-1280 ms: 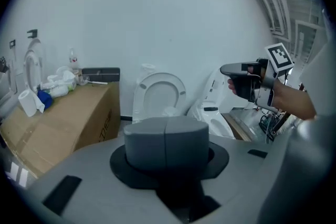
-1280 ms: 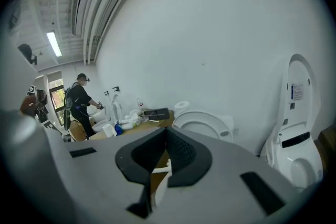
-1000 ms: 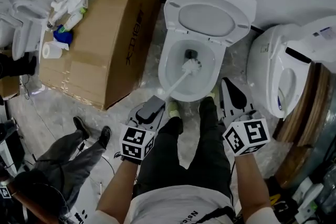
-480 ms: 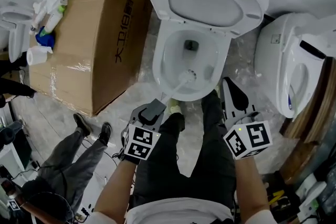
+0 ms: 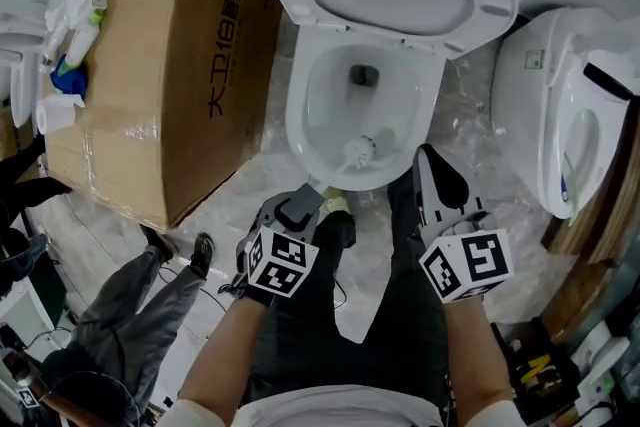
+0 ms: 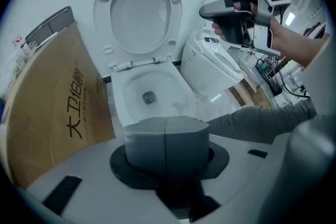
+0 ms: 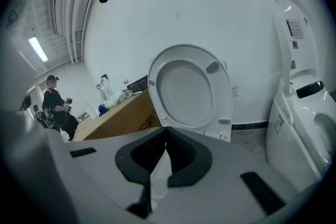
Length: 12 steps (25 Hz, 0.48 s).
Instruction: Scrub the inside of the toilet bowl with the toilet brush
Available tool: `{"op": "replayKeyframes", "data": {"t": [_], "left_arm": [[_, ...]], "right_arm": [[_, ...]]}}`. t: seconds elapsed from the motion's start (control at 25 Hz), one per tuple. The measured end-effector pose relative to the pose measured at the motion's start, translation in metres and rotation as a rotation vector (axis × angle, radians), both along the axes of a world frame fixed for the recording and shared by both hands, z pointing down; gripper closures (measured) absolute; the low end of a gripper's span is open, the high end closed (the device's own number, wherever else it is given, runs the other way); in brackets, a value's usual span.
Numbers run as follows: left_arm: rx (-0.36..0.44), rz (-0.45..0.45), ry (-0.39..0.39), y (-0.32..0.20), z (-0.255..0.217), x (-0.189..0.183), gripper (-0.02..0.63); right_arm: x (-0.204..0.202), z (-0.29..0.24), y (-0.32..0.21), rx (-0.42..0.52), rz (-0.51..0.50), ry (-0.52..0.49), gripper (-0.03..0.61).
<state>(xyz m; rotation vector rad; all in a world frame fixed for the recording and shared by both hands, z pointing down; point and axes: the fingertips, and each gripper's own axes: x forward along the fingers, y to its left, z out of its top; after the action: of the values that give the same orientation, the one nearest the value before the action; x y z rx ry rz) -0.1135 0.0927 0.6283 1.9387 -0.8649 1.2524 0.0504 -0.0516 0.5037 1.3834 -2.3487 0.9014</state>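
Pale floor (image 5: 225,200), white wall behind; cardboard box (image 5: 170,65) sits left of the toilet (image 5: 296,120), 2nd toilet (image 5: 560,115) on the right. Vs 1 s ago: toilet brush (image 5: 358,152) head has moved off the drain area and now sits low on the bowl's near wall, w/ the handle running back over the front rim to the left gripper (image 5: 303,203). Bowl also sits higher in head view. Left gripper is clenched on the brush handle. Head view shows the handle entering the jaw tips; left gripper view shows only pads pressed together w/ a seam, no handle visible. Right gripper (image 5: 437,177) is closed on nothing, beside the person's leg, near the rim but apart from it. Left gripper view also catches it raised in front of the 2nd toilet. Right gripper view adds a bystander (image 7: 52,99) past the box + bottles (image 7: 110,97) on the box top. It gets the raised seat (image 7: 189,92) but not the bowl interior.
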Motion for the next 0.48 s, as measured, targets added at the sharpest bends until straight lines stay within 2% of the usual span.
{"op": "replayKeyframes", "data": {"t": [0.16,0.48], "left_arm": [[-0.007,0.033,-0.005,0.005,0.005,0.013,0.460],[0.028,0.089,0.020,-0.005,0.009,0.054,0.460]], "right_arm": [[-0.004,0.001,-0.002,0.006,-0.001,-0.004,0.566],[0.005,0.009,0.002,-0.005,0.006,0.019,0.566]]}}
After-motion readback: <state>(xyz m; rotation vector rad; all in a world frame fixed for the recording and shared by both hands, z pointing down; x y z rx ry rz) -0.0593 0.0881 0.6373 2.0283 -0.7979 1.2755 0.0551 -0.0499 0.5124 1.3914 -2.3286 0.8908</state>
